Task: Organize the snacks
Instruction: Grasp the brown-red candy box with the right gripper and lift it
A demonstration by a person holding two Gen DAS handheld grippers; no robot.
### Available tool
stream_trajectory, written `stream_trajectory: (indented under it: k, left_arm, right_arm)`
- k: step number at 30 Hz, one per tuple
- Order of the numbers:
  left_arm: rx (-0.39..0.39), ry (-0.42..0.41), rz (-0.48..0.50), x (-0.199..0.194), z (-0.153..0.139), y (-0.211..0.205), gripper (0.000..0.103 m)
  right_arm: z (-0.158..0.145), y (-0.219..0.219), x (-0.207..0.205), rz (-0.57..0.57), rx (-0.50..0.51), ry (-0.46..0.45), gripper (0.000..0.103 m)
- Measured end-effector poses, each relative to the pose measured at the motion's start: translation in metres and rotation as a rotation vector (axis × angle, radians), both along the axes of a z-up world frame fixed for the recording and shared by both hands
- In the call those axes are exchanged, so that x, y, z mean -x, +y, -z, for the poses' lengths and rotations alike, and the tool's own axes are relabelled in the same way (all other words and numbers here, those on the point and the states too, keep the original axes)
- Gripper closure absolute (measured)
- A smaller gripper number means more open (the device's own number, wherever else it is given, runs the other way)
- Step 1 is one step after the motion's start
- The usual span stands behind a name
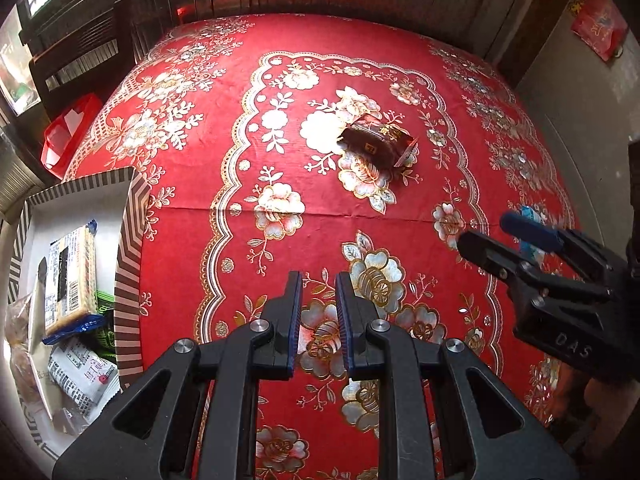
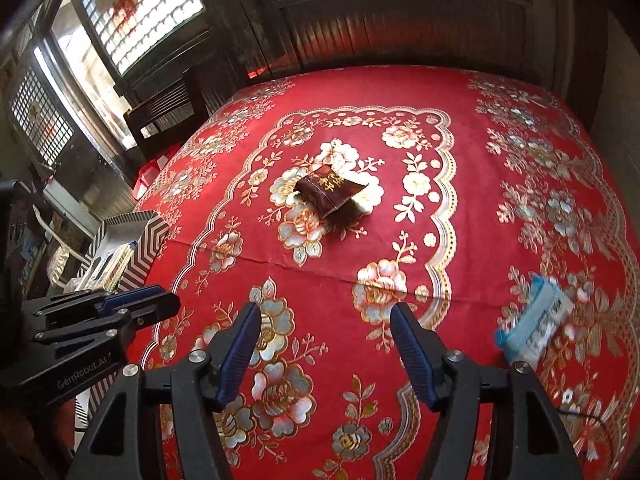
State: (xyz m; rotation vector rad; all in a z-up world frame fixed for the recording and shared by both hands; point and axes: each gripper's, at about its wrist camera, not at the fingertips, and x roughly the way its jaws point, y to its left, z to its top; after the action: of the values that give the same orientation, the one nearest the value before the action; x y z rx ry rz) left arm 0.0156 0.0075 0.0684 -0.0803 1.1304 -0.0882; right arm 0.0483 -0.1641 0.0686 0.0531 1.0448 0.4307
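A dark brown snack packet (image 1: 378,140) (image 2: 330,190) with gold lettering lies in the middle of the red flowered tablecloth (image 1: 224,240), well ahead of both grippers. A blue-and-white packet (image 2: 534,316) (image 1: 528,216) lies at the right, beside my right gripper. My left gripper (image 1: 318,280) (image 2: 168,306) is shut, with nothing between its pads, and hovers over the cloth. My right gripper (image 2: 325,312) (image 1: 486,232) stands open and holds nothing. At the table's left edge, a striped box (image 1: 128,240) (image 2: 148,240) holds several snack packets, among them a cracker pack (image 1: 70,276).
A red plastic basket (image 1: 68,132) (image 2: 146,176) sits off the table's far left corner, by a dark wooden chair (image 1: 80,52). Dark wooden panelling (image 2: 400,32) runs behind the table's far edge. A wall (image 1: 580,100) stands to the right.
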Motion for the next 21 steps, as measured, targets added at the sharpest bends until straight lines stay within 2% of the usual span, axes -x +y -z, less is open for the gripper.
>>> stream_trajectory:
  k: [8, 10, 13, 15, 17, 19, 20, 21]
  left_arm:
    - [0.008, 0.038, -0.011, -0.011, 0.009, 0.016, 0.087]
    - [0.013, 0.048, -0.019, -0.015, 0.011, 0.021, 0.087]
    - [0.018, 0.058, -0.027, -0.022, 0.014, 0.026, 0.087]
    - [0.016, 0.062, -0.031, -0.026, 0.016, 0.027, 0.087]
    - [0.015, 0.069, -0.033, -0.03, 0.018, 0.028, 0.087]
    - [0.015, 0.074, -0.032, -0.033, 0.021, 0.027, 0.087]
    - [0.014, 0.077, -0.03, -0.034, 0.022, 0.025, 0.087]
    - [0.015, 0.081, -0.026, -0.036, 0.023, 0.023, 0.087]
  right_arm:
    - [0.011, 0.051, -0.085, -0.156, 0.153, -0.06, 0.037]
    - [0.021, 0.061, -0.105, -0.188, 0.18, -0.045, 0.032]
    - [0.042, 0.073, -0.129, -0.229, 0.237, -0.003, 0.032]
    - [0.053, 0.077, -0.139, -0.236, 0.237, 0.008, 0.033]
    - [0.06, 0.078, -0.146, -0.243, 0.209, 0.03, 0.044]
    - [0.062, 0.077, -0.146, -0.233, 0.22, 0.013, 0.063]
    - [0.061, 0.075, -0.144, -0.23, 0.218, 0.011, 0.068]
    - [0.06, 0.072, -0.143, -0.227, 0.213, 0.017, 0.069]
